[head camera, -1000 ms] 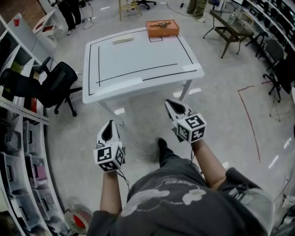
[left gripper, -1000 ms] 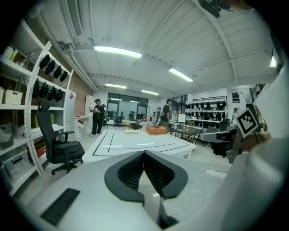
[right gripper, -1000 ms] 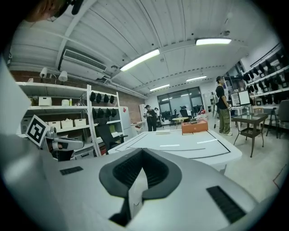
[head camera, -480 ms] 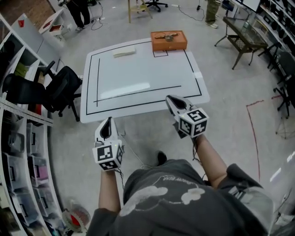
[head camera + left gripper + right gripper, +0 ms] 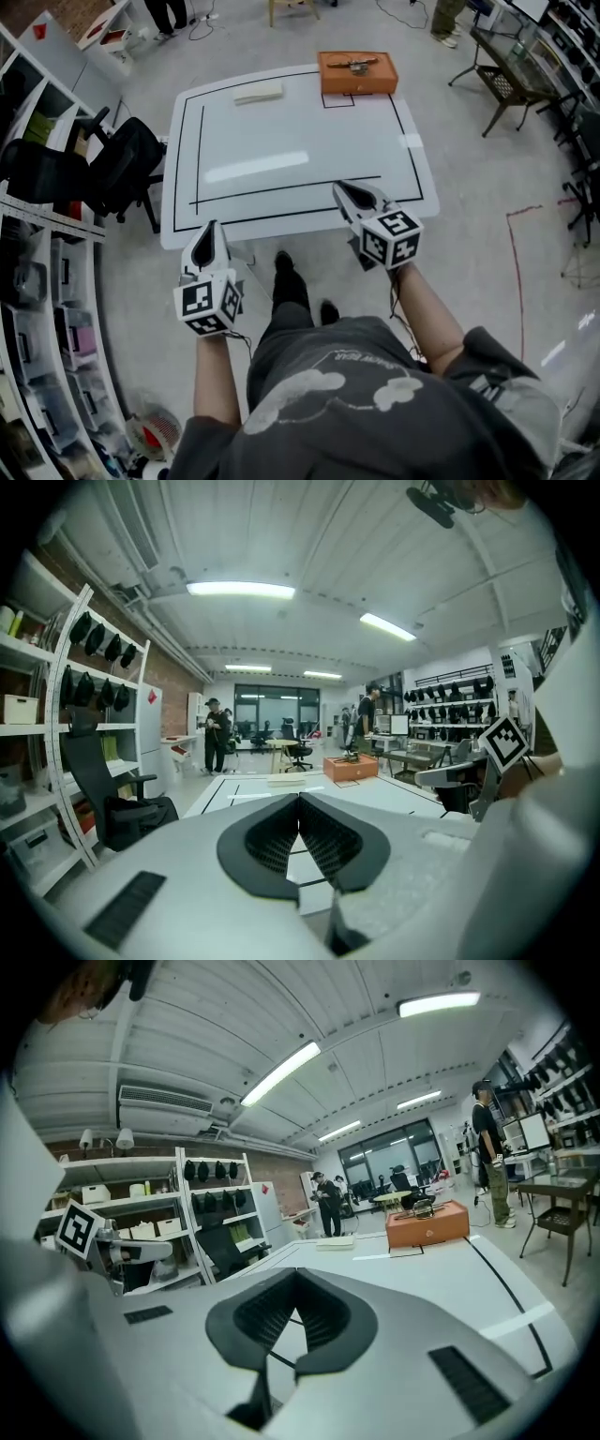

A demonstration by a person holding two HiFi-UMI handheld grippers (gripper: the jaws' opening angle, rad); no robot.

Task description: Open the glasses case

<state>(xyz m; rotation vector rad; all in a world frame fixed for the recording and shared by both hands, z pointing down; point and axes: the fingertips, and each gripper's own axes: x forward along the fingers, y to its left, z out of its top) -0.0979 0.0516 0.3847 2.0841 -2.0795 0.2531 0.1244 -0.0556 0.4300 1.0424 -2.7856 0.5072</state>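
Observation:
An orange box-shaped case (image 5: 356,73) with a dark pair of glasses lying on it sits at the far edge of the white table (image 5: 291,141). It also shows far ahead as the orange case (image 5: 352,767) in the left gripper view and the orange case (image 5: 427,1224) in the right gripper view. My left gripper (image 5: 208,234) is shut and empty, just short of the table's near left edge. Over the near right edge is my right gripper (image 5: 343,191), also shut and empty. Both pairs of jaws meet at their tips, seen at the left gripper (image 5: 299,799) and the right gripper (image 5: 298,1274).
A pale flat oblong object (image 5: 258,91) lies at the table's far left. Black lines mark the tabletop. A black office chair (image 5: 108,169) and storage shelves (image 5: 42,281) stand at the left, and a bench (image 5: 511,80) at the right. People stand far behind the table.
The person has walked up to the table. Both grippers have moved forward from above the floor to the table's near edge, still shut.

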